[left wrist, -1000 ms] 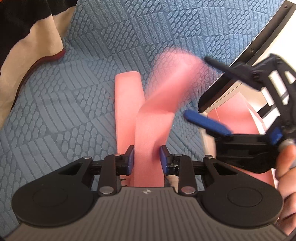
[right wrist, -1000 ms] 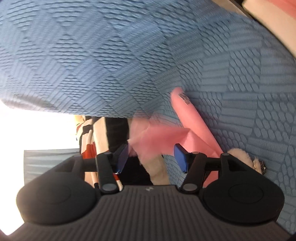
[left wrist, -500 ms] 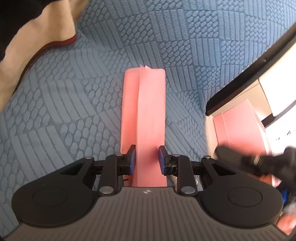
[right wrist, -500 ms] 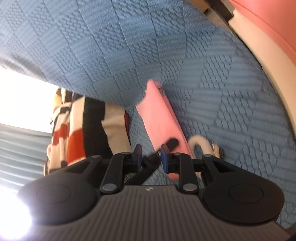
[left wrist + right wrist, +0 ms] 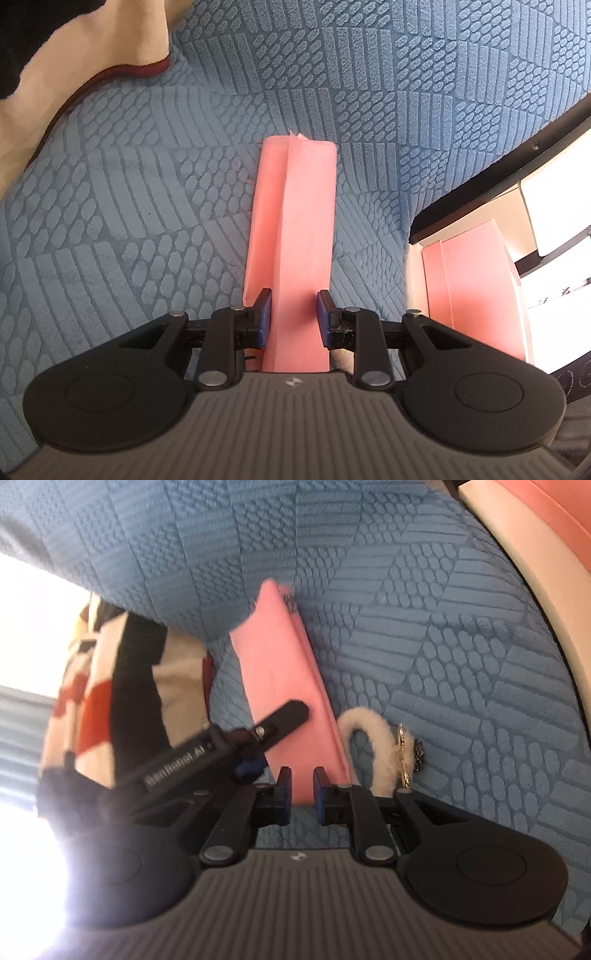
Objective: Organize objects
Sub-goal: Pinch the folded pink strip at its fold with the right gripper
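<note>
The fingers (image 5: 263,317) of the left gripper (image 5: 293,317) stand on both sides of the near end of the pink folded cloth (image 5: 295,236), and the cloth fills the gap between them. Whether the pads really press it or only frame it cannot be told with certainty, but the gap looks wider than the cloth is thick, so the fingers seem released around it and not clenched.

The cloth lies flat on the blue patterned bed cover (image 5: 147,206). Its long axis runs straight away from the left gripper, in line with the fingers, and its far end shows a fold seam along the length.

The right gripper (image 5: 302,792) is at the same near end, coming from the side. Its fingers are almost together, with only a narrow slot between them, and the corner of the cloth appears just behind this slot; it cannot be told if they hold it. The left gripper is the nearer one and better aligned.

To the right of the cloth, a box (image 5: 415,266) with more pink cloth (image 5: 476,288) inside stands near.
</note>
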The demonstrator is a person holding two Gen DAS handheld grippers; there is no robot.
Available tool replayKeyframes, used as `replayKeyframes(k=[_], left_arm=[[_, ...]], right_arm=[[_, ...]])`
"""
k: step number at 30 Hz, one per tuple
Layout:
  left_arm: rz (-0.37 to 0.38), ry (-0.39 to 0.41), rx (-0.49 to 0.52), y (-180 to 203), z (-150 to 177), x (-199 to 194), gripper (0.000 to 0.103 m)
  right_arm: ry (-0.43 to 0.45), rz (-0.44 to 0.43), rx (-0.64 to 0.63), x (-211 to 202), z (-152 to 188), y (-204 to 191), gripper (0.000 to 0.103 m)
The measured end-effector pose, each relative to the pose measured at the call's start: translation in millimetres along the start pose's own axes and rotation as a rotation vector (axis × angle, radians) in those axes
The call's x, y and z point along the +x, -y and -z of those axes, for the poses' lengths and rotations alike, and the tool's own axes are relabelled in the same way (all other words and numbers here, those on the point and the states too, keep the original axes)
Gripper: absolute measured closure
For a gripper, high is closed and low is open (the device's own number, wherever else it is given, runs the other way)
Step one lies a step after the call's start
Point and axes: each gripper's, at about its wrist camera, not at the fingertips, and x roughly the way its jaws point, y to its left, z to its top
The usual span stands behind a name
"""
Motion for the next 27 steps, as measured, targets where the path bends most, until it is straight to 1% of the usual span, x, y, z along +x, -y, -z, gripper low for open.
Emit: replayKeyframes(k=[5, 7, 9, 13, 16, 18, 20, 21, 23, 25, 27], left_arm=[[-0.006, -0.005, 0.005, 1, -1, -1, 0.073], [-0.008, -0.005, 0.009, 2, -1, -1, 0.073], [-0.011, -0.006, 0.021, 3, -1, -2, 0.073], [-0.024, 0.007, 0.039, 7, -4, -8, 0.073], [-0.034, 0.045, 0.059, 11, -9, -19, 0.073], [-0.008, 0.082, 0.053, 11, -12, -29, 0.073], [0.047, 0.127, 0.034, 9, -13, -40, 0.073], [0.072, 0.135, 0.032, 8, -14, -42, 0.073], [0.084, 0.132, 0.036, 9, -14, -41, 0.073], [0.085, 0.103, 0.039, 10, -13, -32, 0.073], [0.066, 0.07, 0.056, 12, -11, -22, 0.073]], right_arm=[[0.014, 0.019, -0.099, 7, 3, -15, 0.088], [0.026, 0.035, -0.13, 11, 3, -20, 0.09], [0.031, 0.043, -0.127, 15, 3, -19, 0.092], [0.026, 0.037, -0.122, 16, 3, -17, 0.092], [0.023, 0.032, -0.118, 15, 2, -16, 0.092], [0.022, 0.026, -0.106, 15, 2, -13, 0.092], [0.024, 0.024, -0.102, 15, 2, -13, 0.092], [0.024, 0.023, -0.1, 14, 2, -13, 0.092], [0.024, 0.021, -0.094, 14, 3, -13, 0.092], [0.023, 0.019, -0.091, 14, 3, -12, 0.092], [0.022, 0.014, -0.084, 14, 3, -12, 0.092]])
